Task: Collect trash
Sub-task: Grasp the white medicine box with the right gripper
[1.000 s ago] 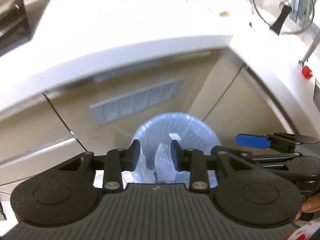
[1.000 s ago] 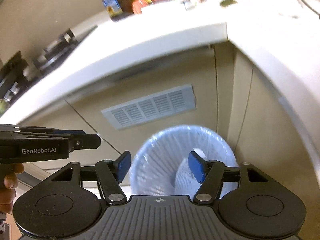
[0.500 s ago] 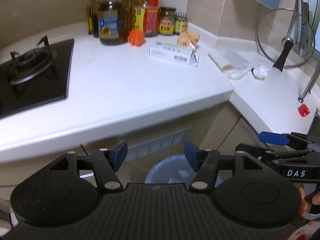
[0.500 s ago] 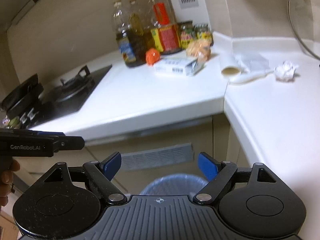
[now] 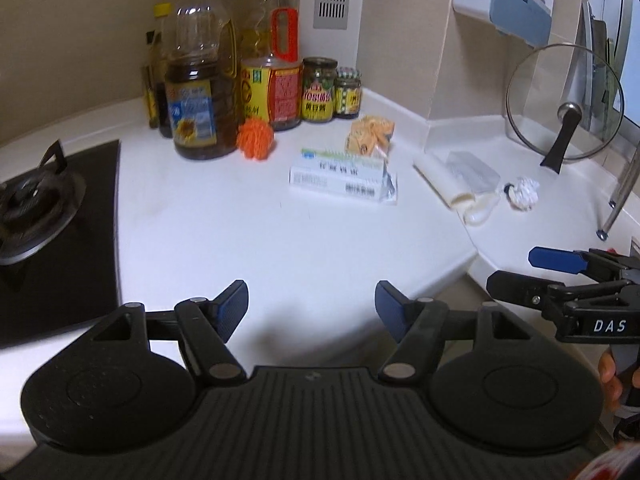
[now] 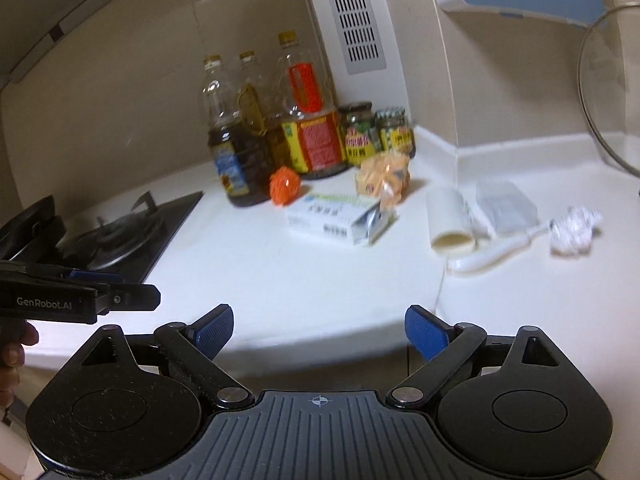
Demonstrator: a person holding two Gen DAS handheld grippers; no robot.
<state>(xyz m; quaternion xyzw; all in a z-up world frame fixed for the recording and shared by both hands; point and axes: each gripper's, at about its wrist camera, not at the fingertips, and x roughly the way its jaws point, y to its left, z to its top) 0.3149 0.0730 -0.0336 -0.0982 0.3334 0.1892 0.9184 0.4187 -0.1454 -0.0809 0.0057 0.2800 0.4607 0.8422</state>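
Trash on counter (image 5: pixel 304 240), carton (image 5: pixel 343 179), crumpled paper (image 5: pixel 522 193), well beyond left tongs (image 5: pixel 311 307) and right tongs (image 6: pixel 319 332), both spread empty.

My left gripper (image 5: pixel 311 306) has its jaws spread wide with nothing between the blue pads (image 5: pixel 234 304). My right gripper (image 6: pixel 319 330) is spread just as wide and holds nothing. The two sit side by side at about the same level, each showing at the edge of the other's view.
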